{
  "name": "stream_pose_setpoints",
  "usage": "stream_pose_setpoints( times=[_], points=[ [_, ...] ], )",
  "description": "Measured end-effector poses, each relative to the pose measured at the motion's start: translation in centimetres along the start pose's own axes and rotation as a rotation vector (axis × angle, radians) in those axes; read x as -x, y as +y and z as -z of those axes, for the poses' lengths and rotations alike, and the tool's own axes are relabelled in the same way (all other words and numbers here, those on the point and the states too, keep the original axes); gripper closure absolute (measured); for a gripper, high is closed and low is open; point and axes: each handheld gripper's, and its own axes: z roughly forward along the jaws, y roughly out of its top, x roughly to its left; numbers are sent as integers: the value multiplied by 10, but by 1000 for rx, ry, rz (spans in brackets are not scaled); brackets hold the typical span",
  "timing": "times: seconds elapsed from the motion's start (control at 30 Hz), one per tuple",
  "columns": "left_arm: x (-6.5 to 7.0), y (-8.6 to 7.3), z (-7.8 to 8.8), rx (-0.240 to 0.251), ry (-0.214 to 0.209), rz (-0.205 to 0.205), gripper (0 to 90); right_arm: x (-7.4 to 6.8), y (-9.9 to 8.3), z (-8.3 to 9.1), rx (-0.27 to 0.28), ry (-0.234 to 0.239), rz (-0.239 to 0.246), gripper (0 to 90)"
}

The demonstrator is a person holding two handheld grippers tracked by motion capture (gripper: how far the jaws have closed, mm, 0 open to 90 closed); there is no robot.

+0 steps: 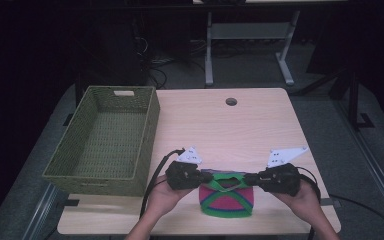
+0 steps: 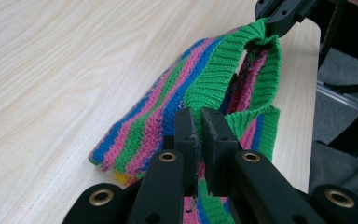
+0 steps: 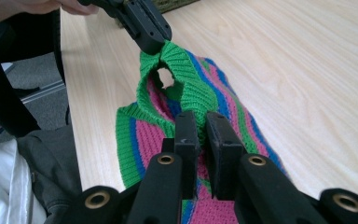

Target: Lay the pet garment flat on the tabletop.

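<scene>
Both tongs clamped: my left tongs (image 1: 203, 178) and right tongs (image 1: 247, 178) each pinch the green rim of the striped knit garment (image 1: 227, 201), held taut over the table (image 1: 220, 125).

Striped knit garment (image 1: 227, 196), green-edged, stretched at table's near edge.

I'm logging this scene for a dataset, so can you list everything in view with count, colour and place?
knit garment: one, green, pink and blue stripes, near table edge, held at its green trim from both sides
basket: one, green wicker, left side of table
table: one, light wood, with a round hole near the far edge
desk frame: one, grey, on the floor behind
left gripper: one, black, shut on the trim
right gripper: one, black, shut on the trim
hands: two, at bottom edge
</scene>
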Motion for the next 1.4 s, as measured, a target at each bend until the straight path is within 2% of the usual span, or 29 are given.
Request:
stream_pose_setpoints(
  times=[0.1, 0.13, 0.17, 0.43, 0.57, 0.63, 0.73, 0.97, 1.13, 1.4],
  points=[
    [-4, 2, -1, 4, 0, 24, 850, 4, 4, 0, -13, -7, -7, 830],
    [-6, 3, -1, -2, 2, 15, 850, 5, 5, 0, -15, -10, -5, 829],
    [-7, 4, -1, 4, 4, 26, 850, 7, 7, 0, -15, -12, -7, 830],
    [-16, 10, -3, 10, 28, 37, 850, 18, 18, -1, -31, -23, -27, 829],
    [-22, 13, -6, 14, 37, 58, 850, 26, 22, -3, -45, -23, -58, 826],
    [-24, 16, -7, 17, 43, 51, 850, 31, 24, -4, -40, -25, -64, 827],
    [-28, 19, -10, 17, 48, 64, 850, 37, 27, -4, -39, -31, -90, 827],
    [-41, 23, -20, 41, 59, 113, 850, 50, 30, -12, -45, -51, -130, 827],
    [-50, 25, -26, 41, 78, 144, 849, 57, 32, -17, -61, -67, -136, 827],
    [-66, 22, -34, 55, 98, 202, 849, 72, 31, -23, -62, -79, -178, 827]
  ],
)
